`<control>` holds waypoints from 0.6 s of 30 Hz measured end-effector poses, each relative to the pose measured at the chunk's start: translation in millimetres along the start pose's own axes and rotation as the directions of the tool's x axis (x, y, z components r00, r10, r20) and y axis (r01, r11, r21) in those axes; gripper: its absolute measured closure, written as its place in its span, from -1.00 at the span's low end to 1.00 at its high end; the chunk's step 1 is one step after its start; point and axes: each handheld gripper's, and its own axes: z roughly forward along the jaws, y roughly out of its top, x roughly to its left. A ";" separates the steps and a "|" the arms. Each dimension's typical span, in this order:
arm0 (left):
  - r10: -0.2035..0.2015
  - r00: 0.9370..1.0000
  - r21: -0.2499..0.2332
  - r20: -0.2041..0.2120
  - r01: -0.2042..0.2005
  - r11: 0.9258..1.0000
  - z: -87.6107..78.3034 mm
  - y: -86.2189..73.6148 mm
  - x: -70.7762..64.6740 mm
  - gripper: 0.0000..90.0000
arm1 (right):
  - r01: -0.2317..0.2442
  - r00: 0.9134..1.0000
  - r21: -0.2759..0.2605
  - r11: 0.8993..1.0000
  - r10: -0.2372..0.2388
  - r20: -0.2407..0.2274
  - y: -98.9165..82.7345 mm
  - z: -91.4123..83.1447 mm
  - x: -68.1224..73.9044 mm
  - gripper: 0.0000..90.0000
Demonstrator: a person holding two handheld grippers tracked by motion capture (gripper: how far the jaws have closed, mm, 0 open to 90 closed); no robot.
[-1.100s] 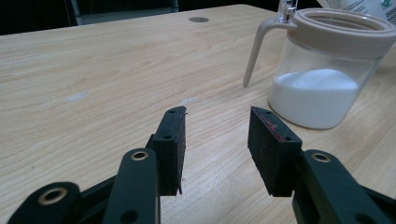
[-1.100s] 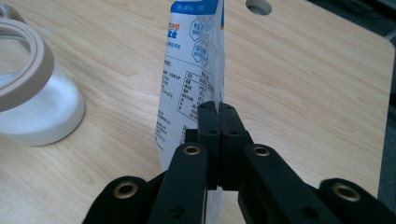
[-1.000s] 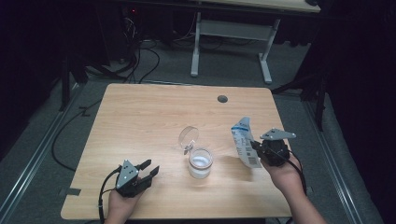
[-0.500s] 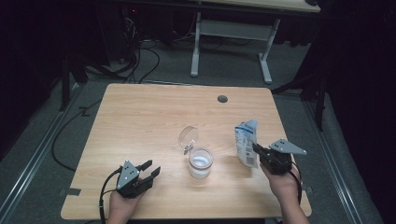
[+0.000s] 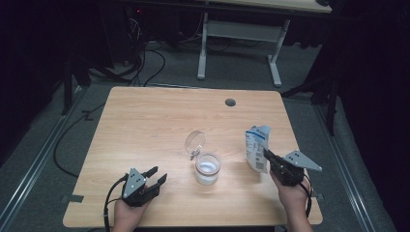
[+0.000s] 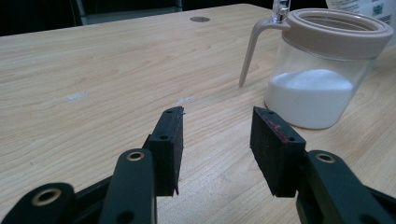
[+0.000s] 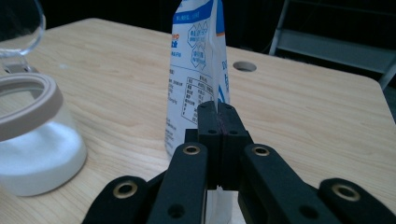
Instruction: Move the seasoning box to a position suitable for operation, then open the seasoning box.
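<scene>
Your jar [image 5: 208,168] stands near the table's [image 5: 145,125] middle, holding white powder low in its clear body, its round lid [image 5: 195,142] flipped up open at its 11 o'clock. At the jar's 3 o'clock, your right gripper [image 5: 267,155] pinches the blue-and-white bag [image 5: 256,147] upright, jaws closed on its edge; the bag's contents are hidden and its print is too small to read. Your left gripper [image 5: 157,175], at the jar's 8 o'clock, rests with jaws apart on nothing.
</scene>
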 end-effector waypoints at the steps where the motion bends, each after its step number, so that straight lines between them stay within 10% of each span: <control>1: 0.002 1.000 -0.001 -0.001 -0.002 1.000 -0.2 0.3 -0.6 0.21 | -0.009 1.000 -0.014 1.000 0.009 -0.009 -0.7 -1.2 -0.9 1.00; 18: 0.007 1.000 -0.003 0.000 -0.007 1.000 -4.1 -0.6 -1.6 0.21 | -0.054 0.998 -0.059 0.997 0.055 0.015 -5.6 3.2 -17.6 1.00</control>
